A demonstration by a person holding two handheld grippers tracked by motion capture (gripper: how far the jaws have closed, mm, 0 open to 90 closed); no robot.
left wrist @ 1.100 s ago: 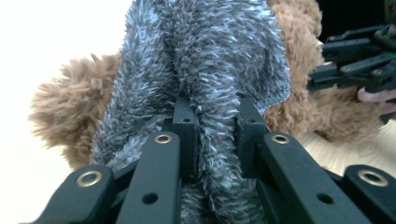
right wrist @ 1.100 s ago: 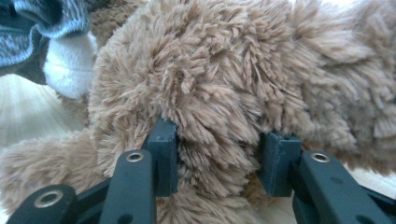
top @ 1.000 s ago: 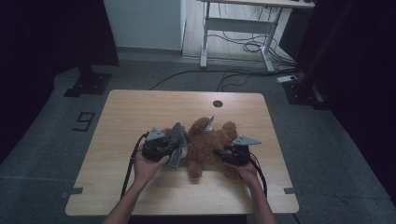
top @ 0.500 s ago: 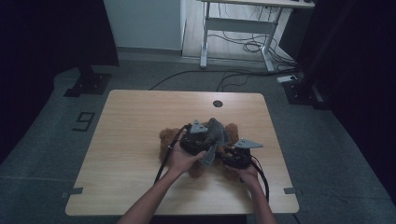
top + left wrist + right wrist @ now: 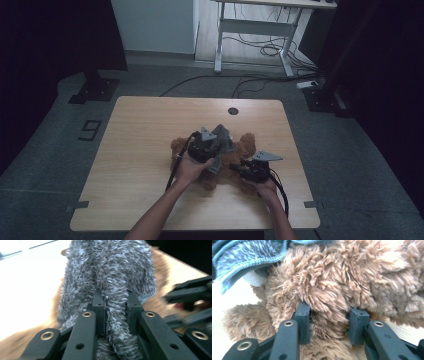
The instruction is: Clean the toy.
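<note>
The left gripper pinches a fold of fuzzy grey knitted cloth tightly between its two black jaws, holding it over a brown plush teddy bear. In the high view that gripper sits above the middle of the bear. The right gripper has just been closing and its jaws press into the bear's brown fur, with a thick tuft caught between them. In the high view the right gripper is at the bear's right side, near the left one. The bear lies on a light wooden table, toward the person's edge and a little right of centre, with the grey cloth draped on top.
</note>
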